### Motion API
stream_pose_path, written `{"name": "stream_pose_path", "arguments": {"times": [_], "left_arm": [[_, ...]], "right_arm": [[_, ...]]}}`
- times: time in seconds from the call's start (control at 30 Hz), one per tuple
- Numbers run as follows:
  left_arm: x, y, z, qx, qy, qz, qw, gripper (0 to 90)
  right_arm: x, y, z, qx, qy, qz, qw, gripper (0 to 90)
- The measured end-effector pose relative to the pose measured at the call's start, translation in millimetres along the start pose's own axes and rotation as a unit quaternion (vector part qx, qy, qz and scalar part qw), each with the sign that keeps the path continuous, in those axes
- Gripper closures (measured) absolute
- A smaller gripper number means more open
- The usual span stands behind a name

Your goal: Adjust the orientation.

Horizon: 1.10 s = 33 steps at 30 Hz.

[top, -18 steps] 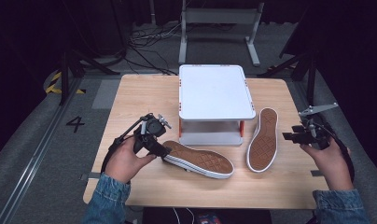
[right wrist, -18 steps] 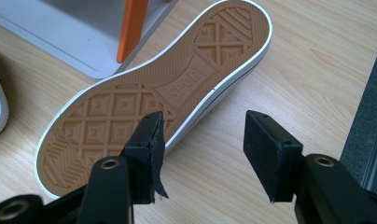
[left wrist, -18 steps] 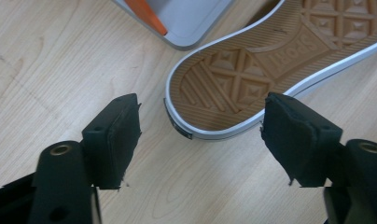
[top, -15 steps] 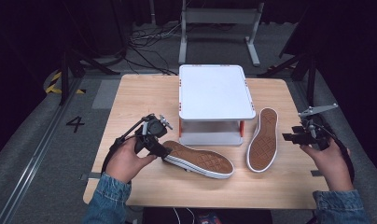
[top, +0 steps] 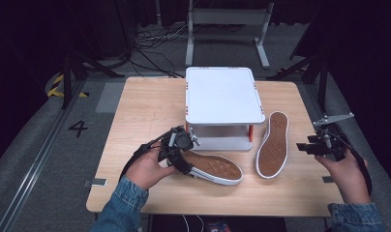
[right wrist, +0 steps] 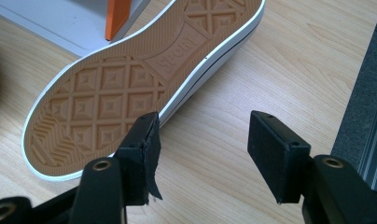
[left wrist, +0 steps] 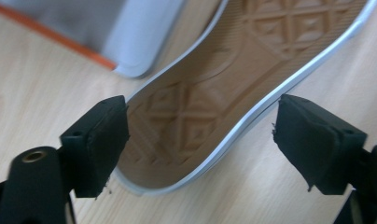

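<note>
Sneakers flipped sole-up, both grippers wide apart

Sneakers are both lying with the brown rubber soles facing the ceiling, which I'd guess makes the white sidewalls the easiest thing to pinch. The near brown-soled white-trimmed sneaker (top: 210,167) sits at the front of the light wooden table (top: 145,104), just in front of the white two-tier plastic shelf with orange posts (top: 222,96). The other brown-soled sneaker (top: 272,145) lies just right of the shelf, toe pointing away.

The left gripper (top: 176,150) is down over the heel end of the near shoe, jaws spread with one either side of the sole and no contact that I can make out. In the left gripper view the heel (left wrist: 186,135) sits right between them, so it looks lined up for a squeeze across the width.

The right gripper (top: 305,146) hovers off to the right of the second shoe, also spread open and holding nothing. Its left jaw is near the shoe's edge, but the gap is over bare wood.

Writing: the right gripper view shows "SPORT" moulded into the sole (right wrist: 176,59). There's also a "4" marked on the floor (top: 78,128).
</note>
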State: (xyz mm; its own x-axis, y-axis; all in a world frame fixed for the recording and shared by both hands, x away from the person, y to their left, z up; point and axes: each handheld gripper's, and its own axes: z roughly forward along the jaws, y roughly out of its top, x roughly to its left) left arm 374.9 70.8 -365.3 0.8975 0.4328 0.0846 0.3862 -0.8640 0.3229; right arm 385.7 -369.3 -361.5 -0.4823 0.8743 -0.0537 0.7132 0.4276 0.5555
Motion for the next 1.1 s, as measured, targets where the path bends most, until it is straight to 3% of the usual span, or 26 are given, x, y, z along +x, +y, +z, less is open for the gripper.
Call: {"name": "stream_pose_path", "arguments": {"times": [0.13,0.17,0.43,0.53,0.93,1.03,1.1], "left_arm": [[-1.9,6.1,10.4,-0.001,-0.013,0.0,0.9999,14.9],[-4.8,8.5,17.5,0.01,-0.021,0.015,0.9996,14.7],[-11.4,12.2,33.2,0.037,-0.011,0.042,0.9984,4.0],[-11.1,12.0,37.3,0.029,-0.01,0.04,0.9987,0.3],[-1.6,14.5,50.2,0.021,0.006,0.04,0.999,0.6],[-1.3,16.4,53.4,0.034,0.036,0.046,0.9977,10.6],[0.5,17.6,53.1,0.038,0.033,0.041,0.9979,15.1]], "right_arm": [[-0.7,-3.2,-1.2,0.001,-0.002,0.002,1.0,43.6],[-0.7,-4.4,-1.0,0.005,-0.003,0.004,1.0,43.6],[2.0,-5.7,0.8,0.011,0.0,-0.001,0.9999,43.6],[4.0,-5.2,2.8,0.011,0.001,-0.004,0.9999,43.4],[9.5,-6.3,7.9,0.018,0.006,-0.014,0.9997,43.3],[8.7,-9.3,8.1,0.021,0.005,-0.011,0.9997,43.3],[7.8,-11.8,7.0,0.021,0.003,-0.008,0.9997,43.3]]}}
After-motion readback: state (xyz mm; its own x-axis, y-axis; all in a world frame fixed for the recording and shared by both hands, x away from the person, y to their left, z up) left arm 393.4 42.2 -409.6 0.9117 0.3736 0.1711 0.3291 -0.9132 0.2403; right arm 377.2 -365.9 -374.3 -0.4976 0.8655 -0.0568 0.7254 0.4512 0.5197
